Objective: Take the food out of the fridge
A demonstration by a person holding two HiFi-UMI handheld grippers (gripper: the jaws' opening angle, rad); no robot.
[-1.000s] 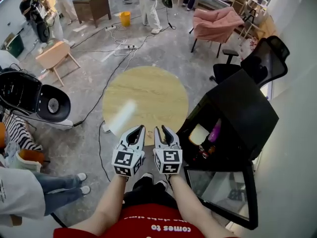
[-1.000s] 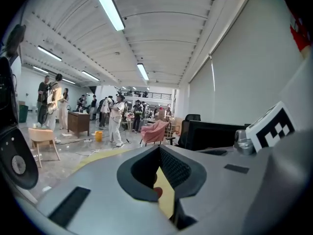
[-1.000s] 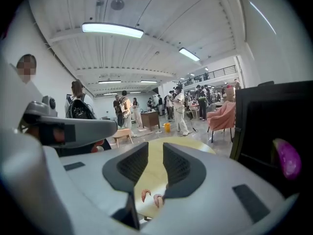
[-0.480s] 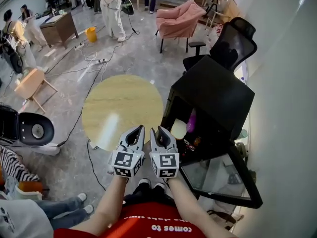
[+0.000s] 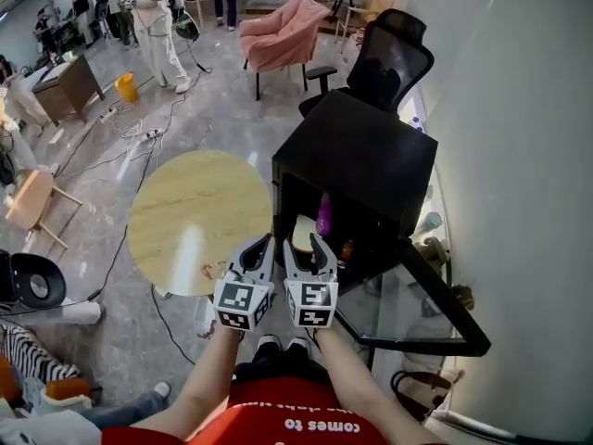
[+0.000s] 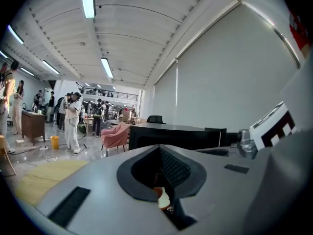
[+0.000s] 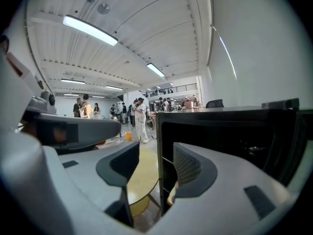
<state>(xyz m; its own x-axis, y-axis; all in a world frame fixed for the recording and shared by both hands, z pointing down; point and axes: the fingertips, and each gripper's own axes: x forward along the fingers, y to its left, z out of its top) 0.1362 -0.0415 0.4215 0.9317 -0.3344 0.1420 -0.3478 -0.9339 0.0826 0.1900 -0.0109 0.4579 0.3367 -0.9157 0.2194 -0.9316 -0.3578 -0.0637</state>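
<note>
A small black fridge (image 5: pixel 357 160) stands open, its glass door (image 5: pixel 412 309) swung out to the lower right. Inside I see a purple item (image 5: pixel 324 215), a pale yellowish item (image 5: pixel 303 234) and a small reddish item (image 5: pixel 347 248). Both grippers hover side by side just in front of the opening, touching nothing. My left gripper (image 5: pixel 261 246) is shut and empty. My right gripper (image 5: pixel 305 245) is open; its jaws have just been opening and hold nothing. In the right gripper view the fridge's front edge (image 7: pixel 160 146) shows through the gap between the jaws.
A round wooden table (image 5: pixel 190 221) stands left of the fridge, below my left gripper. Behind are a black office chair (image 5: pixel 389 58), a pink armchair (image 5: pixel 287 28), several people, a yellow bucket (image 5: pixel 125 86) and floor cables. A pale wall runs along the right.
Both grippers have swung right from the table's edge to the fridge opening. The right jaws have spread apart. The left jaws stay shut.
</note>
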